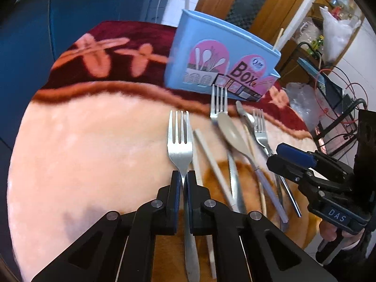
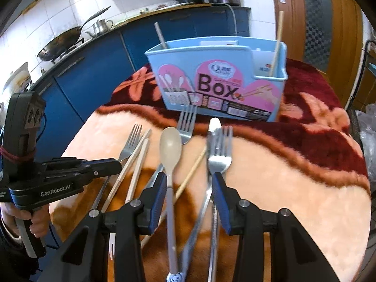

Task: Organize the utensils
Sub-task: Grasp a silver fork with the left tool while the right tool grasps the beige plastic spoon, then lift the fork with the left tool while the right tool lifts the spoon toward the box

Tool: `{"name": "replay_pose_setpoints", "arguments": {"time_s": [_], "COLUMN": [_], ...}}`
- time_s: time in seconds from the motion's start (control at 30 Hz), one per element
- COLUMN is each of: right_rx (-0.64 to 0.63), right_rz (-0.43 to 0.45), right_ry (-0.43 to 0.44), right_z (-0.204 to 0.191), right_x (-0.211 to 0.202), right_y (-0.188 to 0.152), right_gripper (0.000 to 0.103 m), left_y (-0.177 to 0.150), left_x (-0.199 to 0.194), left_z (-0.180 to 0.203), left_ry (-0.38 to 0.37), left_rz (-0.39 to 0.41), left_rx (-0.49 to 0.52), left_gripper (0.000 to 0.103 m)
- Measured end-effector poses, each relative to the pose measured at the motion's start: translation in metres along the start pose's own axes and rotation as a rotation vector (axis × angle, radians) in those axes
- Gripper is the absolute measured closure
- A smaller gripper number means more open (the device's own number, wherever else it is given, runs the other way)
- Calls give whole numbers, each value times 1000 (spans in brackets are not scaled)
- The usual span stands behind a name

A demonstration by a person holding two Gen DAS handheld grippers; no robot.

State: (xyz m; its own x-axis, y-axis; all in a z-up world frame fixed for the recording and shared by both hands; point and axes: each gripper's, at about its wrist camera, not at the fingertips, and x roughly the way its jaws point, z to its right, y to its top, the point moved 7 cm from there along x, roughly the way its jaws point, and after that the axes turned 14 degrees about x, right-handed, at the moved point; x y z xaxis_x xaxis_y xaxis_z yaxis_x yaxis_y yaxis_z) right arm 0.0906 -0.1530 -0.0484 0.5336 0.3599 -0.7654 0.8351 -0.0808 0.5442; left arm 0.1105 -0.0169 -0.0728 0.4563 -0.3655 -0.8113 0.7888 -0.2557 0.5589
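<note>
My left gripper (image 1: 183, 176) is shut on the neck of a steel fork (image 1: 180, 141), tines pointing away; it also shows in the right wrist view (image 2: 117, 163) with that fork (image 2: 130, 144). My right gripper (image 2: 188, 181) is open above a beige spoon (image 2: 170, 150), a steel fork (image 2: 219, 150) and a knife (image 2: 215, 123); it shows in the left wrist view (image 1: 277, 157). A light blue utensil box (image 2: 218, 82) stands upright at the far side of the table and holds two chopsticks (image 2: 276, 47). Another fork (image 2: 186, 125) lies in front of the box.
Pale chopsticks (image 2: 138, 162) and a thin wooden stick (image 2: 190, 176) lie among the utensils on the fluffy pink and maroon cloth (image 2: 293, 176). Blue kitchen cabinets (image 2: 94, 70) stand behind the table, a wooden door (image 2: 317, 23) at right, a wire rack with bags (image 1: 329, 82) beside the table.
</note>
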Motion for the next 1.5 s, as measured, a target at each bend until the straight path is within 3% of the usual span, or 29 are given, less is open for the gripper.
{"name": "replay_pose_setpoints", "arguments": {"time_s": [0.23,0.4,0.67,1.07,1.23,1.5], "right_rx": [-46,-107,-116,-191,-212,-135], "right_rz": [-97,-146,-186,-124,-127,-164], "right_ry": [-18,-76,-80,-120,-99,-91], "right_z": [-16,-22,-23,-29,-40,-30], "right_x": [25,41,48,35,41,60], "right_y": [4,8,17,17,21,31], "right_gripper": [60,67,68,68,68,69], "left_y": [5,11,15,15,21,34], "left_x": [10,15,18,-3,-19,-39], "left_z": [1,-1,-1,-10,-8,-2], "left_ry": [-3,-21,-42,-89,-64,-42], "left_rz": [-75,-116,-113,30,105,207], "left_rx": [27,41,33,-40,-15,23], "left_gripper": [96,95,95,97,97,98]}}
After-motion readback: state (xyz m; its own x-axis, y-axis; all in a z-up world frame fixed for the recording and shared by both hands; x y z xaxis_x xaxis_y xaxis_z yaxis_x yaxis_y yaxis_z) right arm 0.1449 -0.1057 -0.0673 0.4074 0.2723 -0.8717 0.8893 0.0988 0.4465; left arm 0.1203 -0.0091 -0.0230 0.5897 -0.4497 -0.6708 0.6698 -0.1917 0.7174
